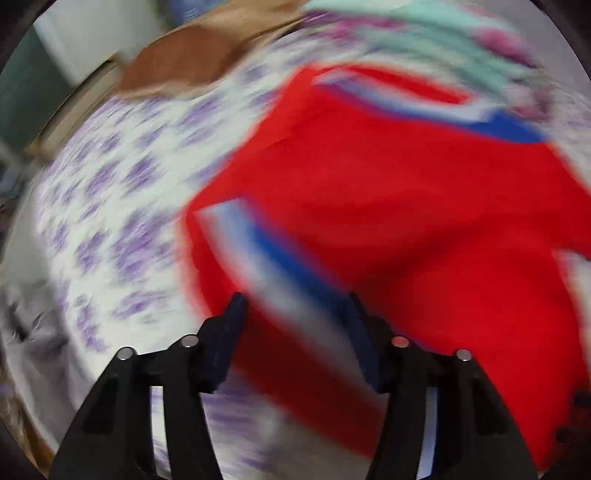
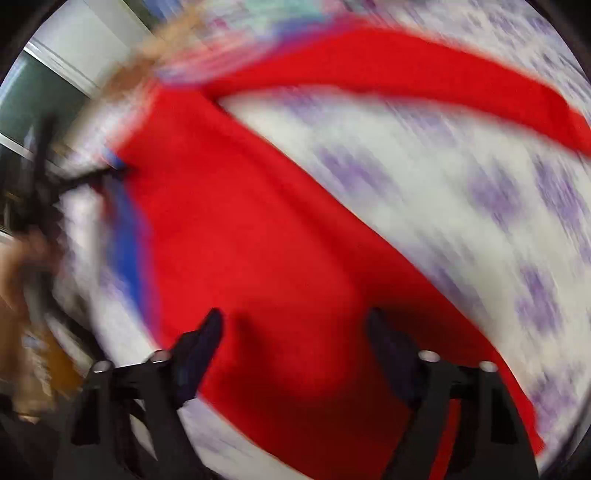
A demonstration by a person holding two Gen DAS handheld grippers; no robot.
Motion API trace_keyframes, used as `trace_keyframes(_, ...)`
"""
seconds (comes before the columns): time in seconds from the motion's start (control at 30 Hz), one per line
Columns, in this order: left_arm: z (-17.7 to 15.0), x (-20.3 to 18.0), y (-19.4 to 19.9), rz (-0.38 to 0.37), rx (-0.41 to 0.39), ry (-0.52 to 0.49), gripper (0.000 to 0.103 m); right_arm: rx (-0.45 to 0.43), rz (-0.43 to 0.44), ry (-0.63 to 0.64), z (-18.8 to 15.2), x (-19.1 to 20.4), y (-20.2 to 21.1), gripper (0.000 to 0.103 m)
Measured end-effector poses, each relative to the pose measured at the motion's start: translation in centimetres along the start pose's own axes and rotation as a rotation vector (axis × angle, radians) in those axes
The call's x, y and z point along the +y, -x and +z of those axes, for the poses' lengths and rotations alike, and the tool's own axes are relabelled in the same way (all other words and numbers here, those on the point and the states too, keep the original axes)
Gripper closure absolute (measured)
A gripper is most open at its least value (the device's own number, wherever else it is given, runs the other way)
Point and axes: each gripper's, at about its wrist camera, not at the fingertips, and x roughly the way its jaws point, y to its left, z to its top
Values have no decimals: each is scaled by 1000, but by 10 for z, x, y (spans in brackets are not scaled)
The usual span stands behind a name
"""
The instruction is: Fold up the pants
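Two grippers over red pants [image 1: 388,206] spread on a purple-patterned sheet [image 1: 122,206], left gripper [image 1: 295,299] and right gripper [image 2: 295,314] both parted, pinching nothing, brown cloth [image 1: 184,55] and mint cloth [image 1: 424,33] beyond, everything blurred

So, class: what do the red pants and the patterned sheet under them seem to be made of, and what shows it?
Red pants: soft cloth, probably a matte knit or jersey; they drape and fold with no shine, and carry a blue and white stripe. Patterned sheet: thin woven cloth, likely cotton, matte white with a purple print, lying flat. Blur hides the weave, so both are guesses.
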Motion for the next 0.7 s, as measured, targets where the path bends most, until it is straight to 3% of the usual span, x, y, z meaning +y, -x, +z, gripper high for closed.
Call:
trace_keyframes(0.07,0,33,-3,-89,14,79,45,20,-94,-132,-30,-47,34,44)
trace_keyframes(0.1,4,42,0,-36,23,59,40,19,-146,-167,-40,-62,48,46)
trace_keyframes(0.13,7,47,5,4,12,44,32,5,-130,-187,-42,-68,59,47)
trace_keyframes(0.17,11,53,11,2,-8,45,32,-20,-116,-213,-40,-71,73,43)
trace_keyframes(0.2,16,58,18,-39,-29,64,32,-47,-140,-217,-34,-70,81,28)
trace_keyframes(0.23,24,62,29,-110,-58,101,31,-108,-174,-196,-18,-65,91,24)
trace_keyframes(0.3,42,57,46,-181,-119,134,19,-225,-157,-154,16,-55,101,12)
trace_keyframes(0.33,55,45,55,-209,-162,128,8,-294,-131,-154,45,-47,103,6)
trace_keyframes(0.5,116,-37,61,-274,-252,41,7,-414,-123,-138,165,-15,70,3)
trace_keyframes(0.63,137,-104,45,-288,-214,2,6,-401,-84,-154,214,4,28,3)
trace_keyframes(0.7,135,-129,24,-333,-129,22,6,-356,-66,-137,224,13,-1,4)
